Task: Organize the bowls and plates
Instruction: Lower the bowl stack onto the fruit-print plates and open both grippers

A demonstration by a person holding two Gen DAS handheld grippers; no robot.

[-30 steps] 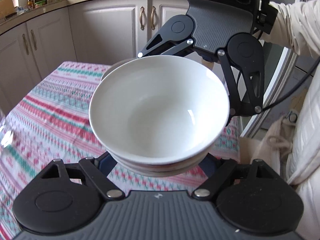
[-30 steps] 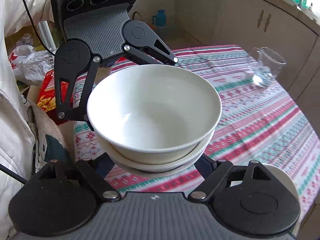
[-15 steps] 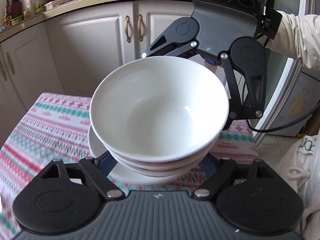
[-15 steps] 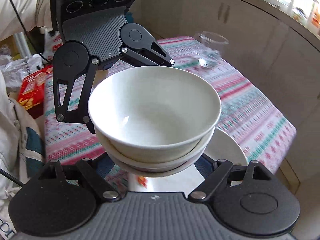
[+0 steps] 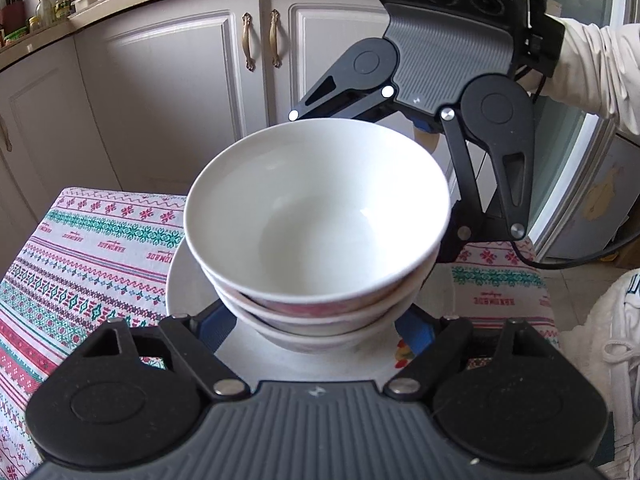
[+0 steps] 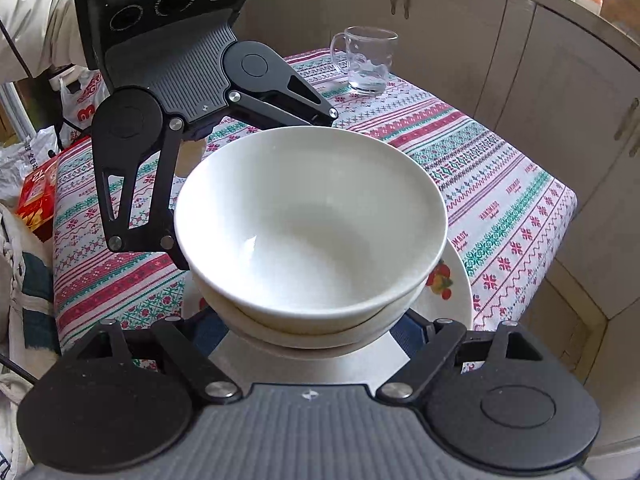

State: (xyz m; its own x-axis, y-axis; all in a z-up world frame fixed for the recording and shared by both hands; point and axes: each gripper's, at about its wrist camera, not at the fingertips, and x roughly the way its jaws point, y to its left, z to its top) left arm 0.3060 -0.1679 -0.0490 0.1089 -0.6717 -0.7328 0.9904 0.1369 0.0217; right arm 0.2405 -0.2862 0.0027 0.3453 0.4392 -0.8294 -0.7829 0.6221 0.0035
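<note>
A stack of white bowls [image 5: 320, 220] [image 6: 312, 224], the lower ones with red pattern, is held between both grippers over a white plate [image 5: 188, 280] [image 6: 452, 292] with a fruit print on the tablecloth. My left gripper [image 5: 316, 332] grips the stack's lower part from one side, its blue fingers [image 5: 212, 324] wide around the bowls. My right gripper [image 6: 308, 332] grips it from the opposite side. Each gripper shows across the stack in the other's view. Whether the stack touches the plate is hidden.
A clear glass mug [image 6: 368, 60] stands at the far end of the patterned tablecloth [image 6: 500, 200]. Kitchen cabinets [image 5: 180, 80] surround the table. A red box [image 6: 38, 196] and bags lie beside the table. The table edge is close to the plate.
Both grippers have carried the bowl stack across the table and lowered it over the white plate, which now lies right beneath the stack.
</note>
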